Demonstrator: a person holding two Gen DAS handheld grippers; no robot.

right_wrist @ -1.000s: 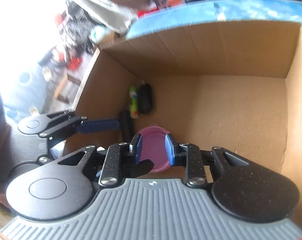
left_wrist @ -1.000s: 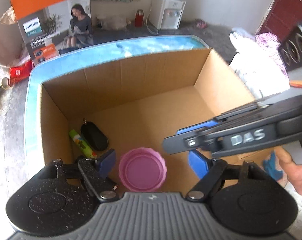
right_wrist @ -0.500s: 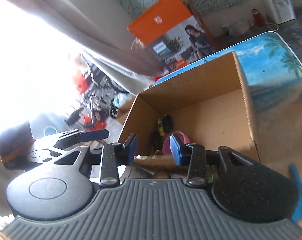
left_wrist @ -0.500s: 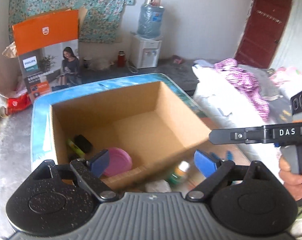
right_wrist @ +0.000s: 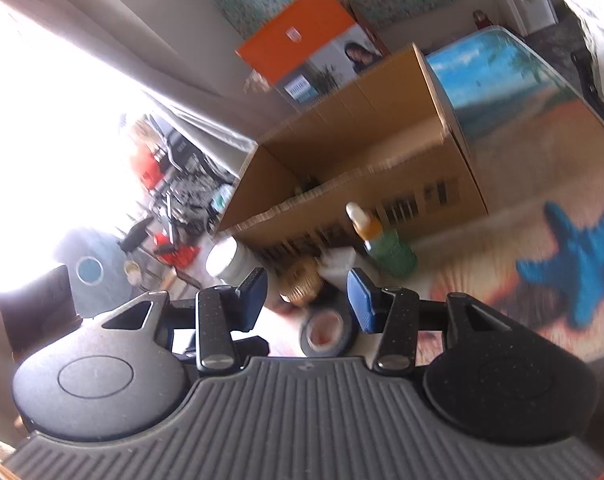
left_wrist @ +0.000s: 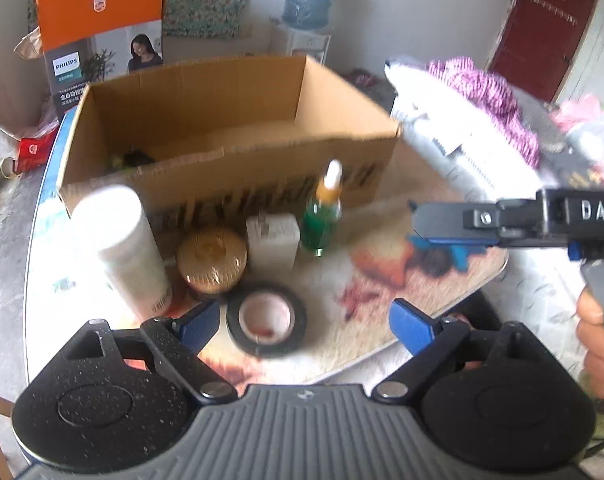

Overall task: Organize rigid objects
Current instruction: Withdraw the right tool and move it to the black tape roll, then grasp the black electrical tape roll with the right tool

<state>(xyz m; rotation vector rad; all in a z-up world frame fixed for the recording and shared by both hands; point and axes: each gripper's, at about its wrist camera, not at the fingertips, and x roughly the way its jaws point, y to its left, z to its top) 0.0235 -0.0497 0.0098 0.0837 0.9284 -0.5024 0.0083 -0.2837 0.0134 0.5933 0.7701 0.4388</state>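
1. Left wrist view: the left tool is hanging released and empty over the counter, where a second ago it was reaching into the cardboard box beside a pink lid. The black tape roll is lying just ahead of its jaws; the white bottle, gold jar, white block and green dropper bottle are standing in front of the box. The right tool is showing at the right, in a hand.

2. Right wrist view: the right tool is opening with nothing between its jaws, now outside the box. The lid is judged deposited; the tape roll is looking like the next pick.
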